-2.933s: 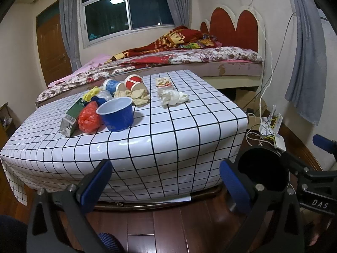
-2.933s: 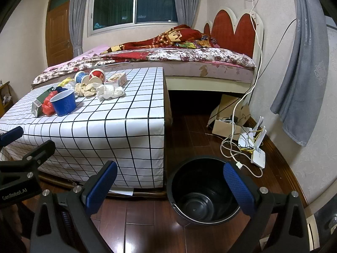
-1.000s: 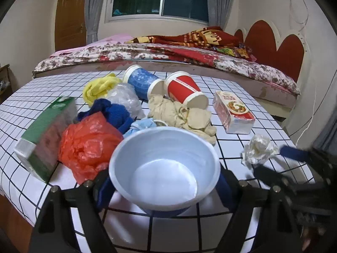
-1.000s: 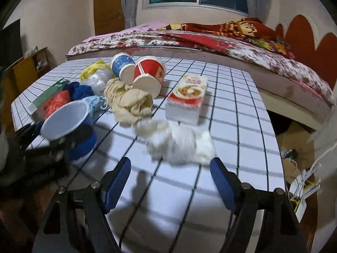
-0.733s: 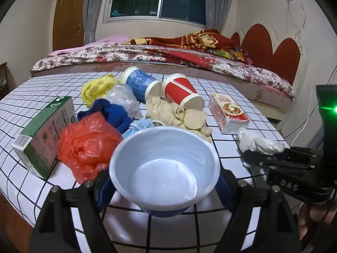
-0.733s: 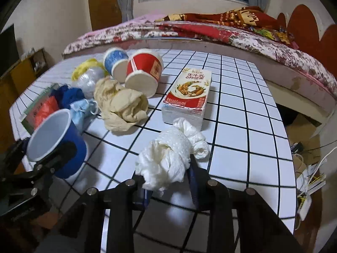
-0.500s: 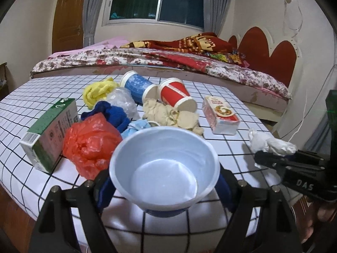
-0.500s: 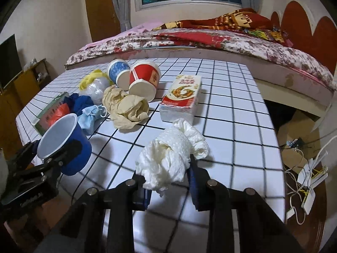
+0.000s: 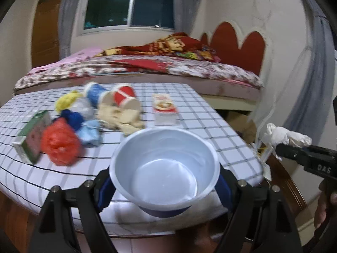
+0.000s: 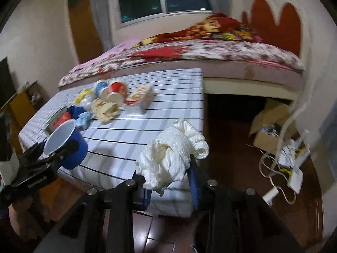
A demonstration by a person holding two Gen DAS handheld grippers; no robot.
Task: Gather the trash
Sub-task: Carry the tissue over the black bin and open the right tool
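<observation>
Left claw grips the blue cup, lifted above the bench's near edge. Right claw is clamped tight on the crumpled white tissue, held past the bench's near right corner.

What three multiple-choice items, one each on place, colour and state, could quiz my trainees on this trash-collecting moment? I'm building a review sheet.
1. The milk box lies
A. on the checked table
B. on the bed
C. on the floor

2. The cup in the left gripper is outside
A. red
B. blue
C. green

3. The right gripper is
A. open, empty
B. shut on the white tissue wad
C. shut on a cup

Key: 1 A, it rests on the grid cloth; 2 B, blue wall, white inside; 3 B, the pads pinch the wad.
</observation>
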